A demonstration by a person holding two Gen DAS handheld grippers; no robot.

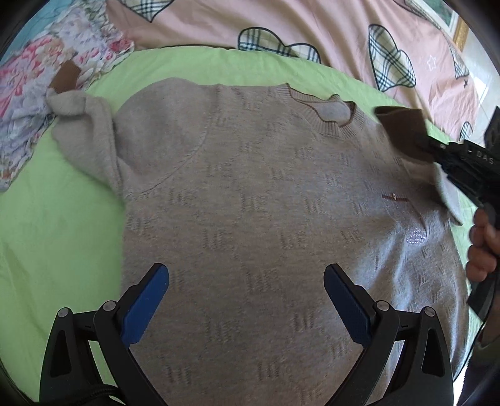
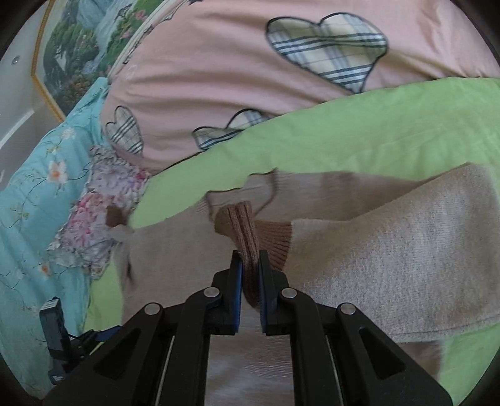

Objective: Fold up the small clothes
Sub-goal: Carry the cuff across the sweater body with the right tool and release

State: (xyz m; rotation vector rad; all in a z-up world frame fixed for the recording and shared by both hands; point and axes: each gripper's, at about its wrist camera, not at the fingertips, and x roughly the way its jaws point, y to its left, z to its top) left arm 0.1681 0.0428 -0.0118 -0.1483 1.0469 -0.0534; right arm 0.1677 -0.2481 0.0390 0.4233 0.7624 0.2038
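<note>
Pinching the brown cuff (image 2: 250, 237), the right tool (image 2: 250, 271) should lay it flat across the sweater (image 1: 250, 203) while the left tool (image 1: 247, 281) hovers wide open, empty.

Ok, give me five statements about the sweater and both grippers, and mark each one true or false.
1. The right gripper is shut on the brown cuff of a sleeve. True.
2. The left gripper holds the sweater's hem. False: it is open and grips nothing.
3. The beige sweater lies spread on a green sheet. True.
4. The sweater's neckline points toward the left gripper. False: it lies at the far end, toward the pink heart-print quilt.
5. Both sleeves are folded across the chest. False: the other sleeve extends sideways toward the floral cloth.
</note>
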